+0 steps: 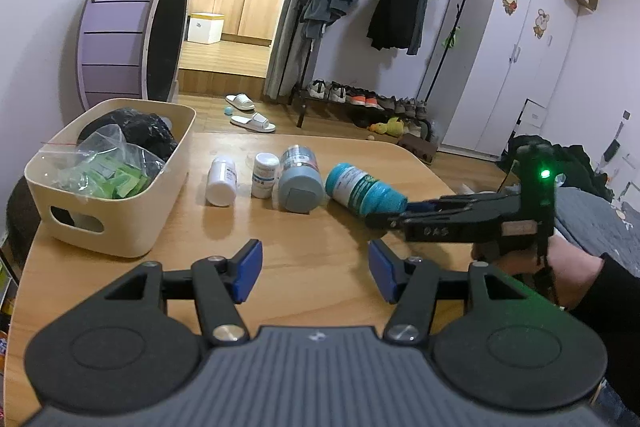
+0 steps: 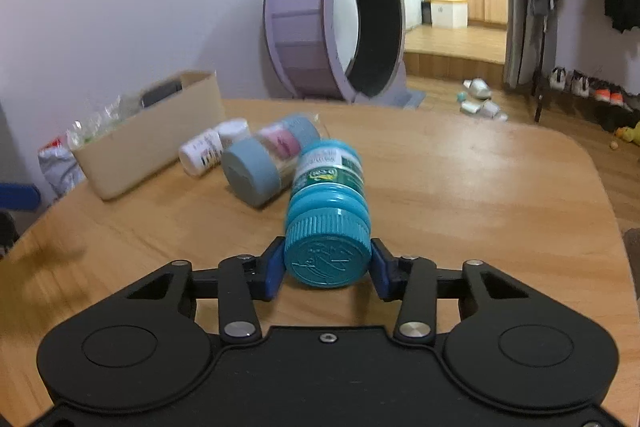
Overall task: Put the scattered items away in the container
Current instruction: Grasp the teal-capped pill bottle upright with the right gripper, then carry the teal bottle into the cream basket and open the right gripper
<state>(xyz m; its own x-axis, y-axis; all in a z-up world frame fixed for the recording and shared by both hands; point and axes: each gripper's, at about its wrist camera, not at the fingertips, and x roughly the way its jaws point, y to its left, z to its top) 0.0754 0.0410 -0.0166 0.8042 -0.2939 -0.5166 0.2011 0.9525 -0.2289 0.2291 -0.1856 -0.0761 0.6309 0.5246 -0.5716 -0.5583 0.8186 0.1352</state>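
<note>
Pick step: teal bottle [image 2: 326, 211] is pinched at its cap by right tongs [image 2: 327, 265]; left tongs [image 1: 316, 269] are spread wide, empty. Lift and carry to beige bin [image 1: 116, 187] are needed next.

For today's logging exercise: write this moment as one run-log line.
right claw: shut on teal bottle cap | left claw: open, idle | three bottles lying on table | bin: part-filled
</note>
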